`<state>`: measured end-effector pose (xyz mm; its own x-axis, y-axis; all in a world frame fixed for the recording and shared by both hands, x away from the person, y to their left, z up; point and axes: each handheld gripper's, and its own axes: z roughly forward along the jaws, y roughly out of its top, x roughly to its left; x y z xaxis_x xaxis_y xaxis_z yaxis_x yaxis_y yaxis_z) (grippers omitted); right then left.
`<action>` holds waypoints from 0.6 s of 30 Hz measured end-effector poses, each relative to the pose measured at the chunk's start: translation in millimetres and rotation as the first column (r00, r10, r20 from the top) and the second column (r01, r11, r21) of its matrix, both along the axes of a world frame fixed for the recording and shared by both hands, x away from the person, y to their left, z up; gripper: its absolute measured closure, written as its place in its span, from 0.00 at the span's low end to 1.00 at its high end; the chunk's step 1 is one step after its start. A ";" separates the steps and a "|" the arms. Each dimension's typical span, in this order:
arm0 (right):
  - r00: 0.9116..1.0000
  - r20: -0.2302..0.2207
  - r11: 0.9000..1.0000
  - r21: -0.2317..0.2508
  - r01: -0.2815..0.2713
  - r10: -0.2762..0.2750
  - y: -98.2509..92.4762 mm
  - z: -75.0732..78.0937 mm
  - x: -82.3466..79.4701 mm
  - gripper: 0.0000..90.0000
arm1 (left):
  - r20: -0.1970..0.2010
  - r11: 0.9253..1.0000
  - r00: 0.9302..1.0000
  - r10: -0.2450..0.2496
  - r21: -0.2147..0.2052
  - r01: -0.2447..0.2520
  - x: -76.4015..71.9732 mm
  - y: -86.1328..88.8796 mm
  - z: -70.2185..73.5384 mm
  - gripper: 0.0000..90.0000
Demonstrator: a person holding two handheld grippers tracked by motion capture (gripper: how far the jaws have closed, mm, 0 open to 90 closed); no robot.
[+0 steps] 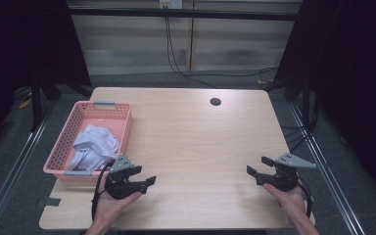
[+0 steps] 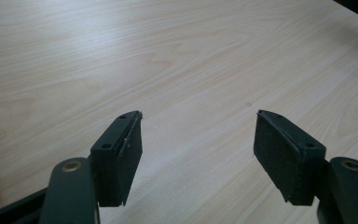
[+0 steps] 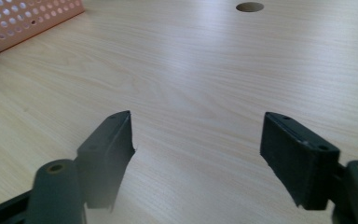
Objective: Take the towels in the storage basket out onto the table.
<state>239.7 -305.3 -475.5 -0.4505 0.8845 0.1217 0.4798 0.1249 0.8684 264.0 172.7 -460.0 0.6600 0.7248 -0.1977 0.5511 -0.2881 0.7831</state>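
A pink plastic basket [image 1: 121, 113] stands at the table's left side with white cloth [image 1: 94, 145] bundled inside it. Just right of the basket's near corner, a hand holds my left gripper [image 1: 143, 176] low over the wood, jaws pointing right. Its jaws [image 2: 198, 140] stand open with bare tabletop between them. Near the table's right edge another hand holds my right gripper [image 1: 257, 166], pointing left toward the middle. Its jaws [image 3: 198, 140] are wide open and hold nothing. The basket's corner [image 3: 28, 18] shows at the top left of the right gripper view.
The light wooden table [image 1: 196, 142] has a round cable hole [image 1: 215, 102] near its far edge, also seen as a hole [image 3: 250, 6] in the right gripper view. Black cables [image 1: 176, 58] run down the wall behind. Dark curtains flank both sides.
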 end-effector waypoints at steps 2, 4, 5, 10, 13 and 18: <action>1.000 0.010 1.000 0.010 -0.003 0.002 0.3 0.8 -1.9 0.32 | 0.000 1.000 1.000 -0.006 -0.002 0.006 0.8 2.2 2.1 0.36; 1.000 0.015 1.000 0.015 -0.008 0.007 0.7 1.7 -2.8 0.32 | 0.000 1.000 1.000 -0.006 -0.003 0.006 1.1 3.5 3.0 0.36; 1.000 0.013 1.000 0.011 -0.011 0.011 1.3 2.3 -3.3 0.32 | -0.002 1.000 1.000 -0.002 -0.012 0.002 1.1 4.9 4.0 0.36; 0.999 0.002 0.999 0.020 -0.036 0.036 2.9 2.2 -5.3 0.32 | 0.028 1.000 0.999 0.019 -0.022 -0.018 -1.8 11.2 13.8 0.35; 0.999 0.006 0.999 0.014 -0.042 0.042 2.9 3.1 -5.9 0.32 | 0.038 1.000 0.999 0.020 -0.024 -0.019 -3.2 14.2 19.2 0.35; 0.999 0.015 0.999 0.013 -0.049 0.048 3.4 4.5 -7.8 0.32 | 0.061 0.999 0.997 0.037 -0.034 -0.035 -4.1 29.7 35.3 0.35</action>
